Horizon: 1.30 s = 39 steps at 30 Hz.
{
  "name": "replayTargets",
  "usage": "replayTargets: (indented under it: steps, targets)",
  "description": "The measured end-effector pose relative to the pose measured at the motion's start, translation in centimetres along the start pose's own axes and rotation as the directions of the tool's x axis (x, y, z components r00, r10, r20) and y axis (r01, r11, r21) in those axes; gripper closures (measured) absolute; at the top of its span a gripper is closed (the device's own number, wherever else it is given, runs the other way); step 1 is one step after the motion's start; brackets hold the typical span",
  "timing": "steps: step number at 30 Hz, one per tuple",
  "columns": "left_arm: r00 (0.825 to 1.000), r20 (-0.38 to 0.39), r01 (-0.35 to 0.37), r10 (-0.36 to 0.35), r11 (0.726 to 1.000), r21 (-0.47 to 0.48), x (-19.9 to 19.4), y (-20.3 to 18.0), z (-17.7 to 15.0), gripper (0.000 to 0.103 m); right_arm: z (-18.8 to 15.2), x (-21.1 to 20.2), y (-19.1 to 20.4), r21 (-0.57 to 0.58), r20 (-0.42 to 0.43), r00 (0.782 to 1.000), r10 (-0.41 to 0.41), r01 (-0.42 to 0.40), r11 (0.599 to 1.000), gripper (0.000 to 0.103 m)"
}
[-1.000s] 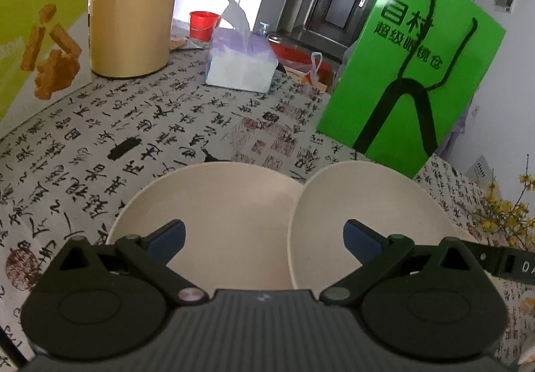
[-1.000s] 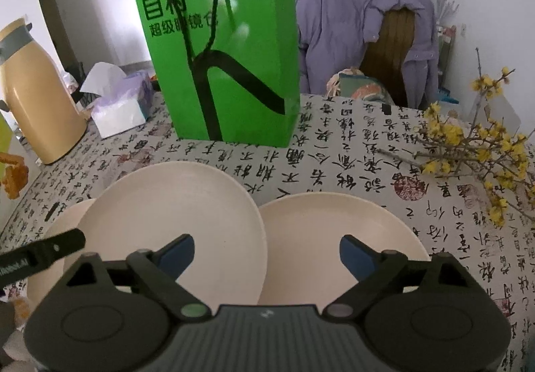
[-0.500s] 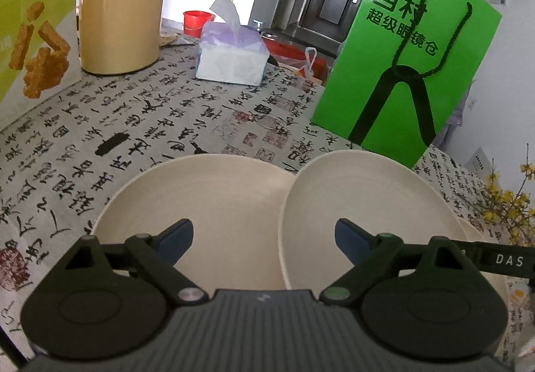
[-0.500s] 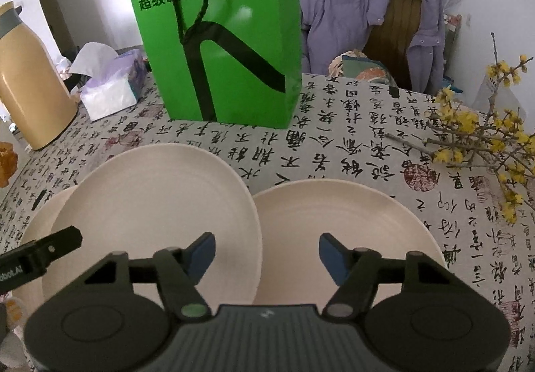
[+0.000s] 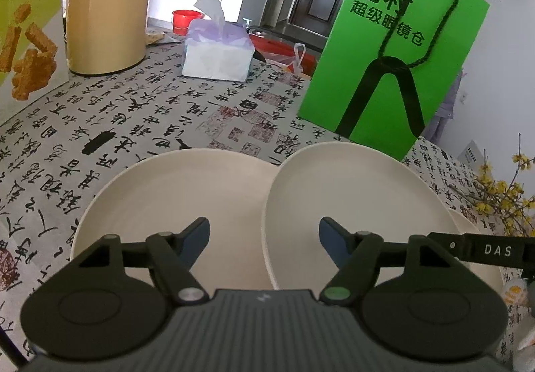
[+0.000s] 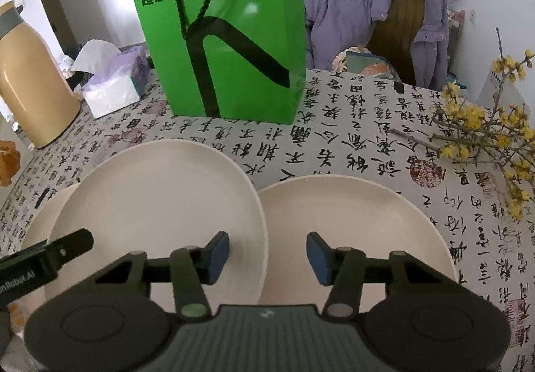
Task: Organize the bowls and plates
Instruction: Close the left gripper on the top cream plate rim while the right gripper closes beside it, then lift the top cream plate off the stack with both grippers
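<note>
Both wrist views look steeply down from close above the table's calligraphy cloth [image 5: 140,118], each toward the green bag [image 5: 394,71] at the far side. The left wrist view sees the bag to its right, the right wrist view [image 6: 220,31] straight ahead. Both share the middle plate [image 5: 354,205] [image 6: 157,205] before the bag.

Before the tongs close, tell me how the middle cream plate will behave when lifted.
The middle plate probably lifts as one stiff piece; its rim looks thin and rigid. It overlaps the left plate, so it may drag that one. Its smooth matte surface could slip in the closing right tongs, whose pads are not yet pressing anything.
</note>
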<state>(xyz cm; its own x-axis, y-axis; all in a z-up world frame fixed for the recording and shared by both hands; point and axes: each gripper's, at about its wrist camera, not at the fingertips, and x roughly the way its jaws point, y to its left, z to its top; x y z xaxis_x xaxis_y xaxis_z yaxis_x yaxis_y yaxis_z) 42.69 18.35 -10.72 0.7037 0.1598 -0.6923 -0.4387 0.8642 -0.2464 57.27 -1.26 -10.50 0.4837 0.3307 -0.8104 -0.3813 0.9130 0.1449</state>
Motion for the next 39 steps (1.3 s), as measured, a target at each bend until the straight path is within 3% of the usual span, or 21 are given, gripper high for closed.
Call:
replayTargets:
  steps: [3, 5, 11, 17, 39]
  targets:
    - [1.000, -0.001, 0.012, -0.012, 1.000, 0.006, 0.07, -0.12, -0.07, 0.039, 0.00, 0.04, 0.04, 0.004, 0.004, 1.000, 0.008, -0.008, 1.000, 0.059]
    - [1.000, -0.002, 0.025, -0.025, 1.000, 0.011, 0.17, -0.16, -0.13, 0.056, -0.05, 0.02, 0.20, -0.007, 0.011, 1.000, 0.005, -0.005, 1.000, 0.061]
    - [0.999, 0.013, 0.053, -0.053, 0.998, 0.026, 0.04, -0.38, -0.25, 0.077, 0.02, -0.02, 0.59, -0.027, 0.018, 1.000, 0.007, -0.007, 1.000, 0.072]
    - [0.998, 0.007, 0.063, -0.063, 0.998, 0.012, 0.16, -0.18, -0.11, 0.077, 0.07, -0.02, 0.79, -0.022, 0.022, 1.000, 0.017, -0.017, 1.000, 0.081]
    - [0.998, 0.014, 0.060, -0.061, 0.998, 0.036, 0.17, -0.39, -0.18, 0.078, -0.10, -0.16, 0.87, -0.035, 0.041, 0.999, 0.003, -0.002, 0.999, 0.085]
